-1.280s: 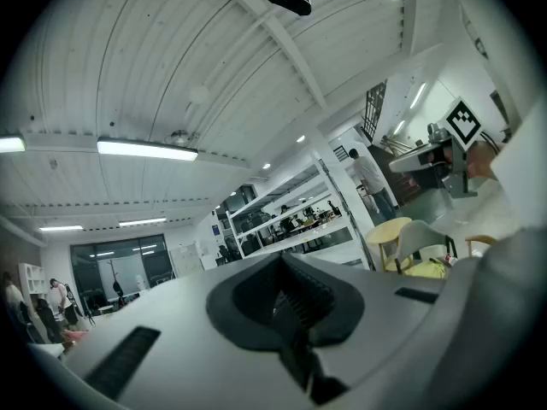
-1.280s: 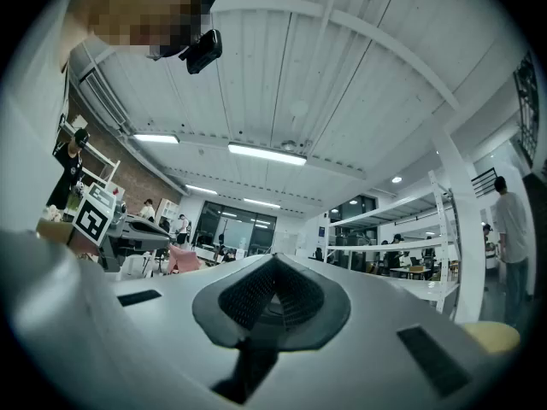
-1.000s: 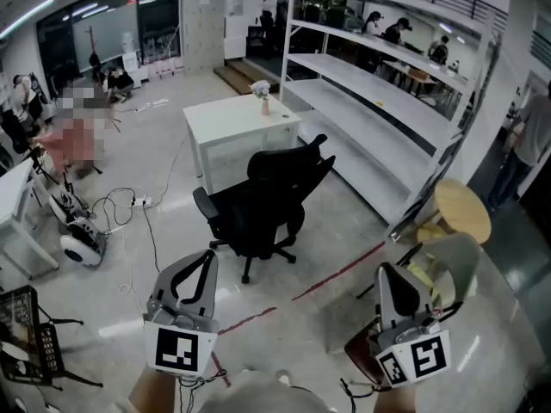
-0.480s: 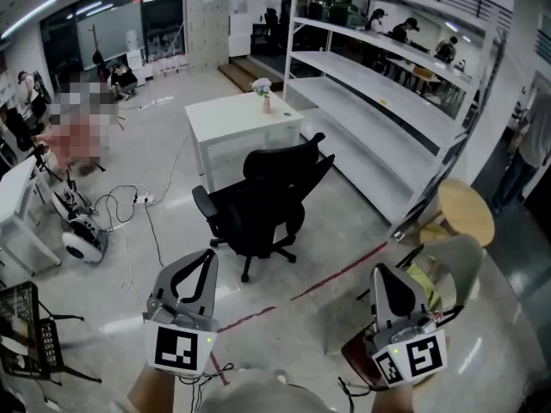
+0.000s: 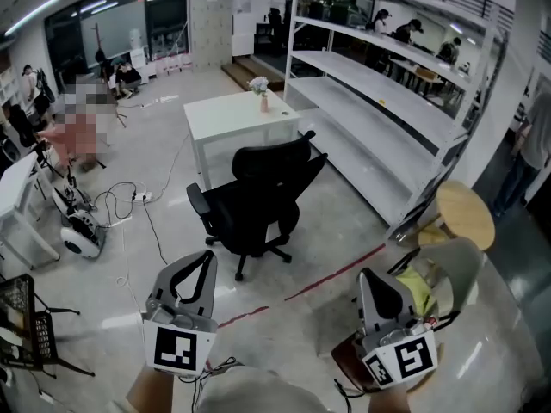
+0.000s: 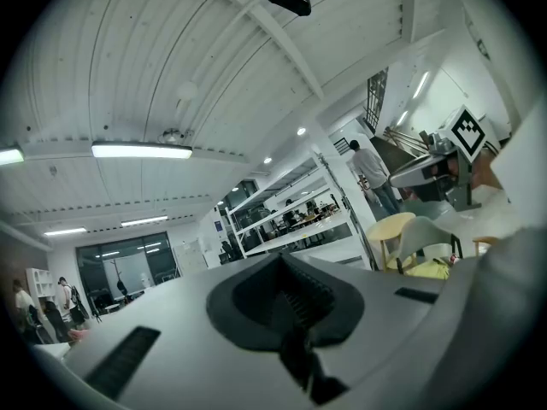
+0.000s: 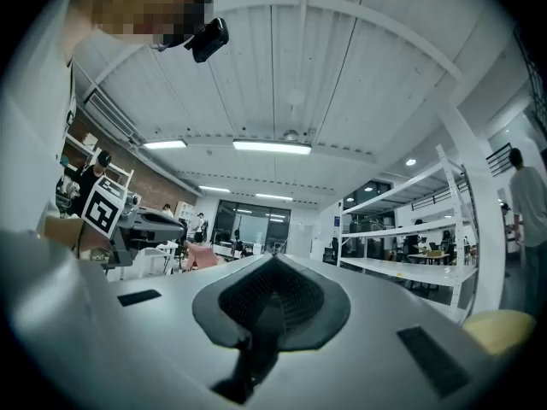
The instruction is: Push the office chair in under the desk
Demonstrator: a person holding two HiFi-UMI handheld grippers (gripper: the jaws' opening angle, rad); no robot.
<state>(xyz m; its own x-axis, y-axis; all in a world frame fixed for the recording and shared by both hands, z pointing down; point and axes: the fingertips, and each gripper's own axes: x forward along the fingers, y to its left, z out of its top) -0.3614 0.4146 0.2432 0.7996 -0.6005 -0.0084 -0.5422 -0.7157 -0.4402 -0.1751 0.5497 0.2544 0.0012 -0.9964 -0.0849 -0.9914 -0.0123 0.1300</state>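
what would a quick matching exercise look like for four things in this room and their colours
Things:
1. office chair
2. desk
3. round stool
4. tape line on the floor

Colours:
a. white
b. red
c. black
d. pale tan

Pairs: 1-c, 2-a, 3-d, 4-b

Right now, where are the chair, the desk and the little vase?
chair [image 5: 272, 179], head view, on its black backrest.
desk [image 5: 228, 119], head view, on the bare white top.
vase [image 5: 263, 104], head view, on its body, below the flowers.
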